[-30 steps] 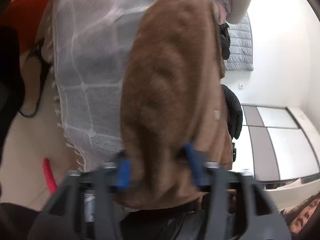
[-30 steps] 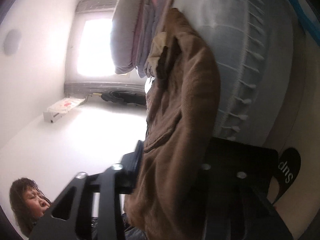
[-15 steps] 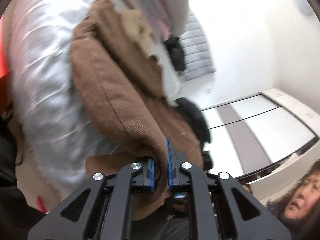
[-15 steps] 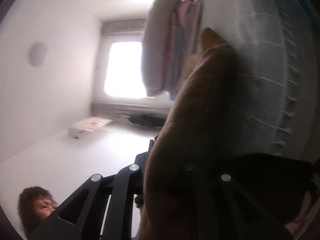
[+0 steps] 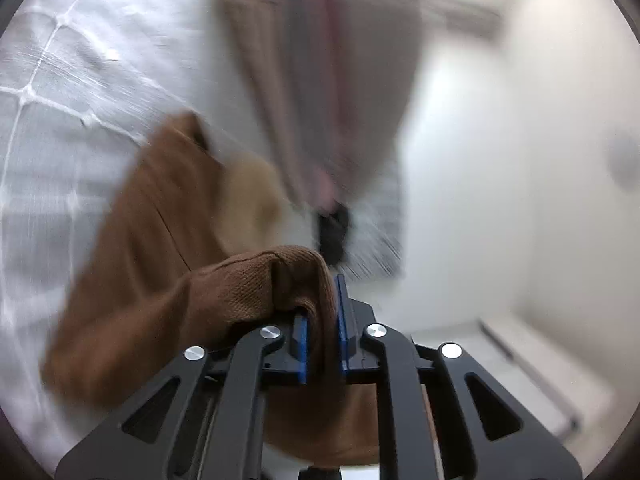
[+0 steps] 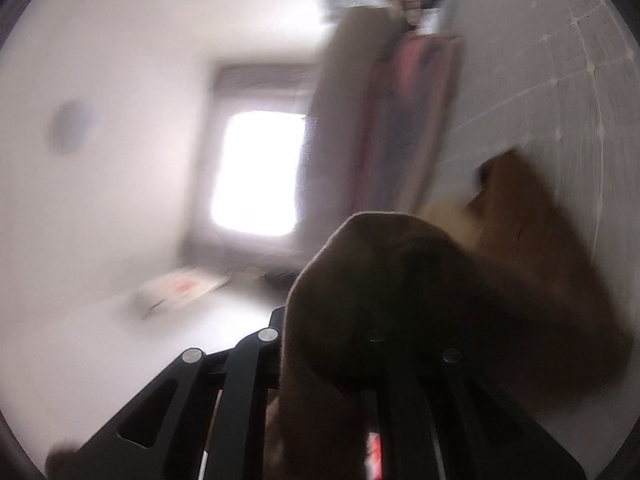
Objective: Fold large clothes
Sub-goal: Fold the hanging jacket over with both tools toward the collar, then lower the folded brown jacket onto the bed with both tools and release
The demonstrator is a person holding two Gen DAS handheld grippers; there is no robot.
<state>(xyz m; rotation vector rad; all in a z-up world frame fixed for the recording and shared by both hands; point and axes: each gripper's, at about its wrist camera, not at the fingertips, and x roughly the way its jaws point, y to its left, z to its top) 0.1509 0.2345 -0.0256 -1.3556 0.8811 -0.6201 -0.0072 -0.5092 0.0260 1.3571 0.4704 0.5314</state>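
A white room with a bright window (image 6: 256,176) is behind everything, and a pale grey blanket (image 5: 68,92) with a white grid of lines lies under the clothes. It looks like a bed, not a tabletop. A stack of folded clothes (image 5: 320,92) sits past the left gripper (image 5: 320,336).

The brown garment (image 5: 160,248) is thick, soft and floppy. It bends and sags, so it will not slip out easily, but it will droop between two holds. It looks a bit heavy for cloth.

The left gripper is closed on a bunched edge of it, right between its blue pads (image 5: 301,340). The rest trails to the left and ahead.

The right gripper (image 6: 372,364) is covered by the same brown cloth. Its jaws are hidden, but they seem closed on the cloth too. Holding two far-apart edges should keep it flat.
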